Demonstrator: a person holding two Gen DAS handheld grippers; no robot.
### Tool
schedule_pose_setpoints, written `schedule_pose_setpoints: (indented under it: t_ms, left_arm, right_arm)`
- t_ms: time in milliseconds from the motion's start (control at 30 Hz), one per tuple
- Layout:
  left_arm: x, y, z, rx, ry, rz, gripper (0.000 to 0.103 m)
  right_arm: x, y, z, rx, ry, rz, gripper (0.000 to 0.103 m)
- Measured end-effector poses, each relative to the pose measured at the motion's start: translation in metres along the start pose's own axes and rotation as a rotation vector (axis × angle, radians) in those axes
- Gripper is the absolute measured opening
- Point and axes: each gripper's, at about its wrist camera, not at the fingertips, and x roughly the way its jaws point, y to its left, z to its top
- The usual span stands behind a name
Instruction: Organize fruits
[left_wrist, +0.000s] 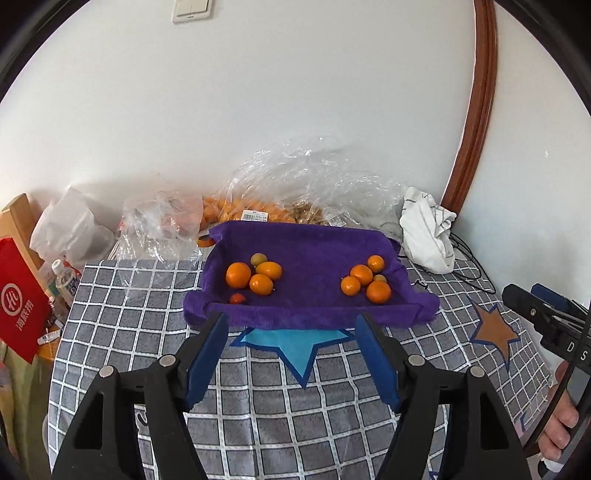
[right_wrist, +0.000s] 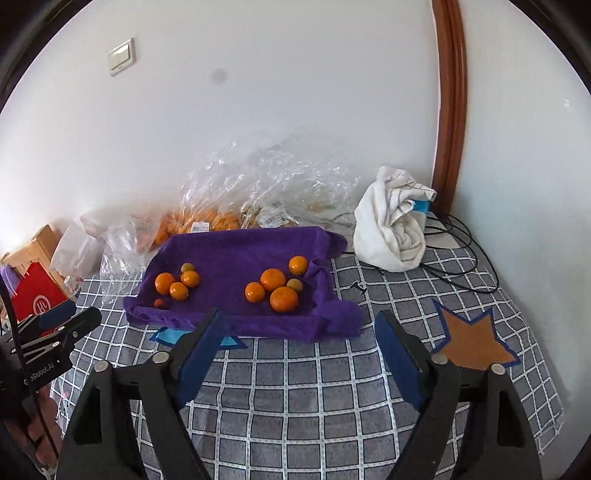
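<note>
A purple towel-lined tray (left_wrist: 314, 243) (right_wrist: 236, 247) sits on the checked tablecloth. A left group of oranges (left_wrist: 238, 275) (right_wrist: 164, 283) lies with a small green fruit (left_wrist: 258, 259) and a tiny red fruit (left_wrist: 238, 298). A right group of oranges (left_wrist: 361, 274) (right_wrist: 283, 299) lies with another green fruit (right_wrist: 294, 284). My left gripper (left_wrist: 293, 321) is open and empty, just short of the tray's front edge. My right gripper (right_wrist: 299, 321) is open and empty, at the tray's front right corner.
Clear plastic bags with more oranges (left_wrist: 236, 210) (right_wrist: 199, 221) lie behind the tray. A rolled white cloth (left_wrist: 428, 229) (right_wrist: 391, 229) and black cables (right_wrist: 461, 254) are at the back right. A red bag (left_wrist: 20, 310) and bottles stand at the left.
</note>
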Motion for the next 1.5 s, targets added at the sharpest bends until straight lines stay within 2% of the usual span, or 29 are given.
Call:
schedule_pose_setpoints:
  t_ms: [33, 167, 333, 467, 700, 1500]
  left_arm:
    - [-0.008, -0.003, -0.004, -0.003, -0.007, -0.003, 0.077]
    - [-0.04, -0.016, -0.014, 0.028, -0.037, 0.0, 0.083]
    - [-0.069, -0.032, -0.02, 0.051, -0.072, 0.007, 0.092]
    - [-0.083, -0.042, -0.022, 0.076, -0.099, 0.052, 0.092]
    - [-0.096, -0.041, -0.026, 0.038, -0.111, 0.05, 0.092]
    - [-0.106, -0.033, -0.032, 0.015, -0.118, 0.072, 0.092]
  right_arm:
    - [-0.009, 0.001, -0.004, -0.016, -0.009, -0.01, 0.092]
    - [-0.04, 0.005, -0.018, -0.079, -0.039, -0.044, 0.101]
    - [-0.069, 0.003, -0.031, -0.073, -0.057, -0.053, 0.103]
    - [-0.083, 0.001, -0.037, -0.06, -0.072, -0.056, 0.103]
    - [-0.096, -0.003, -0.043, -0.042, -0.084, -0.049, 0.103]
    - [-0.106, -0.005, -0.047, -0.014, -0.085, -0.067, 0.103]
